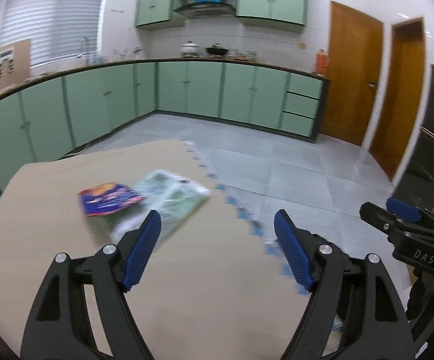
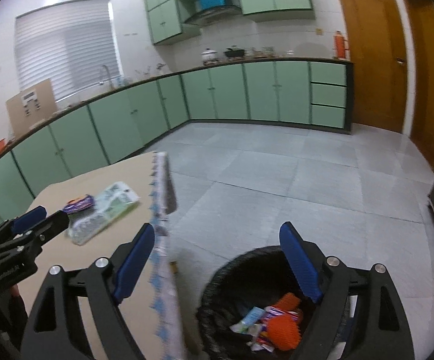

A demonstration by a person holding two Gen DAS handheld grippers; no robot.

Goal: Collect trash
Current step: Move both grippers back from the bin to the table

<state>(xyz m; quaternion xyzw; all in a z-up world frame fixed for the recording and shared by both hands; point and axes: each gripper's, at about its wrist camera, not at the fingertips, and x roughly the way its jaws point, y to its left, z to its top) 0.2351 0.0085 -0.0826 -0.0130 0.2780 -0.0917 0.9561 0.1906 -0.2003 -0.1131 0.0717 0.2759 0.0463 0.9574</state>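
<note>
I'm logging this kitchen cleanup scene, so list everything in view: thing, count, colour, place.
Snack wrapper: 1, blue-red, on table, beside the clear bag.
Clear plastic bag: 1, transparent-greenish, on table.
Table: 1, tan top with blue-white trim along its edge.
Trash bin: 1, black liner, on floor beside table, holding orange and mixed trash.
Cabinets: green, along walls.
Pots: 2, white and black, on far counter.
Thermos: 1, orange, counter end.
Doors: 2, brown wood.
Left hand-held gripper: open, above table.
Right hand-held gripper: open, above bin.
</note>
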